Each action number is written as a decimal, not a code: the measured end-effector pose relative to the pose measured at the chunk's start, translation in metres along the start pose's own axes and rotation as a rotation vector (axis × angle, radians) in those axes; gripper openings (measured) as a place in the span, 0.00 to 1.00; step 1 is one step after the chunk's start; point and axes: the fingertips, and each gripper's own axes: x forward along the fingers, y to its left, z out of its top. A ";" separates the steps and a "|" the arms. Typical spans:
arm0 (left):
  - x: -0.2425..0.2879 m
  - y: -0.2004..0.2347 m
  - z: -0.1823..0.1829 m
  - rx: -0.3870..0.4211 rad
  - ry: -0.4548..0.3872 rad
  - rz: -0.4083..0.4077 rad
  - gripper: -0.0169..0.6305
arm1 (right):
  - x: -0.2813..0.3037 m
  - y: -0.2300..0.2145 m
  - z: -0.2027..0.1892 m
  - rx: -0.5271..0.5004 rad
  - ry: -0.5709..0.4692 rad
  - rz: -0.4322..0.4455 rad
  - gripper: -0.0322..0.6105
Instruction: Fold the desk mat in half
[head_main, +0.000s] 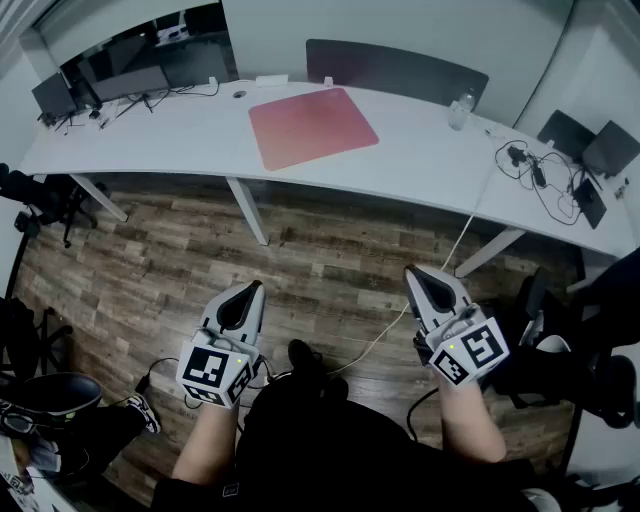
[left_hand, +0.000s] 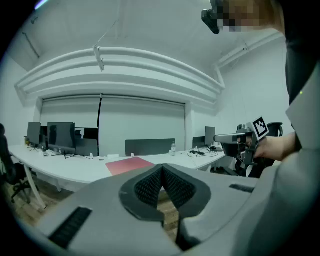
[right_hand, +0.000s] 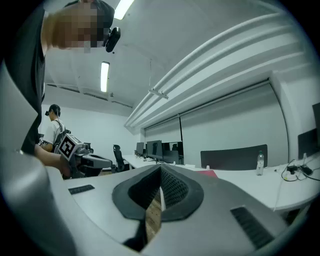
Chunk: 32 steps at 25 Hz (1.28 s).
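Note:
A pink desk mat (head_main: 312, 126) lies flat on the long white desk (head_main: 180, 135), well ahead of me across the wood floor. In the left gripper view the pink desk mat (left_hand: 129, 165) shows beyond the jaws. My left gripper (head_main: 256, 290) and my right gripper (head_main: 413, 274) hang over the floor, short of the desk, both shut with nothing between the jaws. The left gripper's tips (left_hand: 162, 167) meet, and so do the right gripper's tips (right_hand: 161, 170). Only an edge of the mat (right_hand: 209, 173) peeks out in the right gripper view.
Monitors (head_main: 95, 85) stand at the desk's far left. A clear water bottle (head_main: 459, 110) stands right of the mat, with cables and dark devices (head_main: 560, 170) further right. A dark partition (head_main: 395, 68) backs the desk. Office chairs (head_main: 40, 200) flank me. A cable (head_main: 385, 330) runs along the floor.

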 end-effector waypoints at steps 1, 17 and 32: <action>0.000 0.003 -0.001 0.006 0.004 0.000 0.03 | 0.003 0.002 0.000 0.002 0.003 0.000 0.05; 0.001 0.003 0.001 0.034 0.008 -0.012 0.03 | -0.001 0.005 0.002 0.003 -0.003 -0.011 0.05; 0.044 -0.002 0.003 0.047 0.038 -0.023 0.03 | -0.016 -0.032 -0.013 0.071 -0.027 -0.045 0.05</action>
